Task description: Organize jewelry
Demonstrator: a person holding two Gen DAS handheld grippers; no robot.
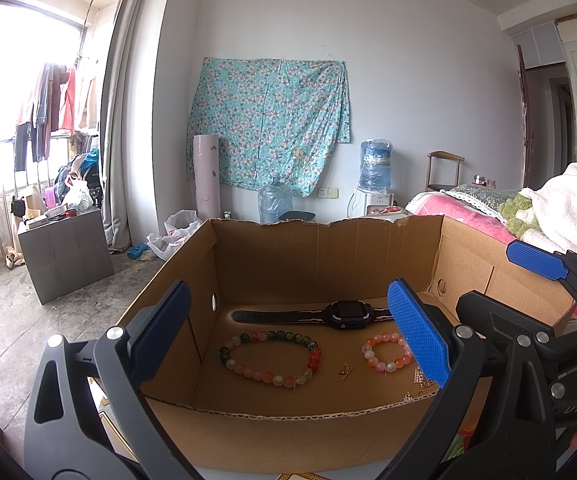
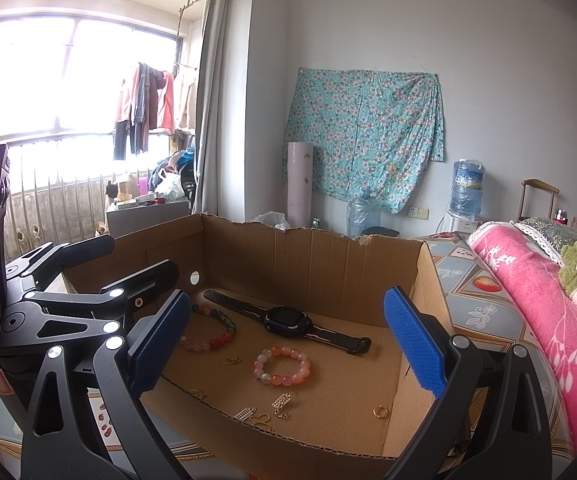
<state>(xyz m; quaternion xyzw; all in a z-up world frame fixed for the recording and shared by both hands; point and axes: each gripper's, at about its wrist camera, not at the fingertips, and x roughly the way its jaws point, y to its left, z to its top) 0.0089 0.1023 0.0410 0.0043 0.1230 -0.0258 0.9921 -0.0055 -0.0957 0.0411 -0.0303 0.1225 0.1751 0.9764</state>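
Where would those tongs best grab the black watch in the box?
Probably at the thick case, from straight above, pads on its two long sides. The watch lies flat with straps stretched out and thin against the cardboard box floor, so the raised case offers most to pinch.

both claws [image 1: 288,332] [image 2: 288,344]: black frames, silver screws, ridged blue pads, perhaps rubber.

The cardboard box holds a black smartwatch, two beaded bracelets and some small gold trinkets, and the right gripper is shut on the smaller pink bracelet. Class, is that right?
Not quite. The right gripper grips nothing: its jaws stand wide open above the brown cardboard box, and the smaller pink beaded bracelet lies loose on the box floor, as the right wrist view shows. The rest is right.
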